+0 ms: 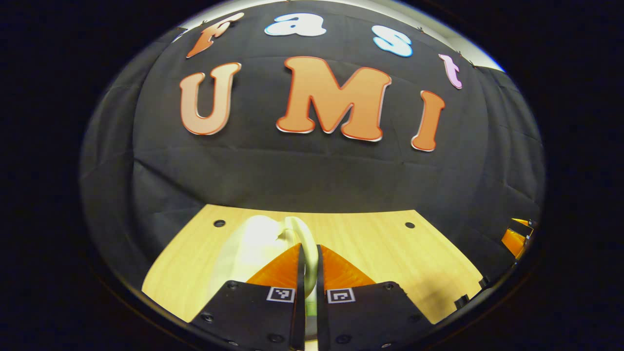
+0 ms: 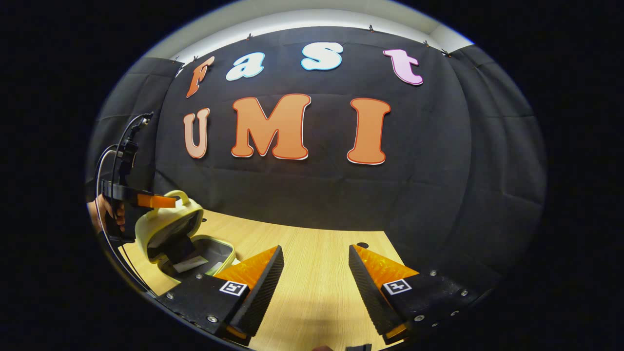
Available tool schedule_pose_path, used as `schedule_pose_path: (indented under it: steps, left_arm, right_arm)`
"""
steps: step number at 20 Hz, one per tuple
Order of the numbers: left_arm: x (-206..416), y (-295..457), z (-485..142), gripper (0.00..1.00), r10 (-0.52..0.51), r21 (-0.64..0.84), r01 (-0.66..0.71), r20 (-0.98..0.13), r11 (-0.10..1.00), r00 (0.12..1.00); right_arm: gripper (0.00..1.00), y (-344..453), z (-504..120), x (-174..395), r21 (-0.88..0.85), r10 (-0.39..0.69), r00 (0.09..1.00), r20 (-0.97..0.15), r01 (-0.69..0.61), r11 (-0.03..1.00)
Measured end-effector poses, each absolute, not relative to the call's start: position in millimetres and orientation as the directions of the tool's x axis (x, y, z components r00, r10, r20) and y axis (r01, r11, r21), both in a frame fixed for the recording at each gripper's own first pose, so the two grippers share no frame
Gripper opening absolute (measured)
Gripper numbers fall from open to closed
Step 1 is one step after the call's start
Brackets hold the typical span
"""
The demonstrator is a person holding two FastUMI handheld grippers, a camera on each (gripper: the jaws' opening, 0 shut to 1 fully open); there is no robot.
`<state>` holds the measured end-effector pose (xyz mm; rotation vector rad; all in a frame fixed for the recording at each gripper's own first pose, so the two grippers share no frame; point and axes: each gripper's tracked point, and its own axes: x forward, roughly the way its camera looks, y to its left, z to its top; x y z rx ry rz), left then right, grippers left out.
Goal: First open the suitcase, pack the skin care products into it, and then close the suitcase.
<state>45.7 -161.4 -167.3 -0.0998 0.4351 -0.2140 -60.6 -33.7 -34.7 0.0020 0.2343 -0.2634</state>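
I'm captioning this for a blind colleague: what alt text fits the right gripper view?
The right claw hangs open above a wooden table. At far left, the left claw, in a person's hand, grips the handle of a pale yellow suitcase whose lid stands partly open.

The table (image 2: 312,273) ahead of the right tool (image 2: 316,278) is pale wood-grain with a smooth, faintly shiny finish. That tool's fingers (image 2: 265,280) are orange plastic with black ribbed pads on matt black mounts with metal screws. To its left, the suitcase (image 2: 168,229) has a smooth, glossy cream plastic shell and a grey lining. The left tool's (image 1: 310,265) fingers look alike, glossy orange.
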Motion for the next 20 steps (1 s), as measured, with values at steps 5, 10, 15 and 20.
schedule_pose_path:
  steps: [5, 10, 15, 20]
  left_arm:
    - [49, -232, -225, 0.10, -0.253, -0.044, 0.268, -0.505, 0.962, 0.825]
    - [21, -275, -261, 0.34, -0.263, -0.017, 0.302, -0.538, 0.953, 0.801]
    - [5, -302, -237, 0.83, -0.265, 0.010, 0.304, -0.464, 0.953, 0.846]
    - [-11, -301, -188, 0.99, -0.213, -0.018, 0.218, -0.316, 0.976, 0.925]
  right_arm:
    - [0.86, -44, -50, -67, -0.019, -0.257, 0.938, -0.231, 0.260, 0.965]
    - [0.86, -48, -55, -67, -0.018, -0.250, 0.944, -0.216, 0.253, 0.967]
    - [0.86, -43, -62, -63, -0.006, -0.237, 0.949, -0.205, 0.241, 0.970]
    - [0.86, -26, -67, -52, 0.011, -0.222, 0.958, -0.181, 0.228, 0.974]
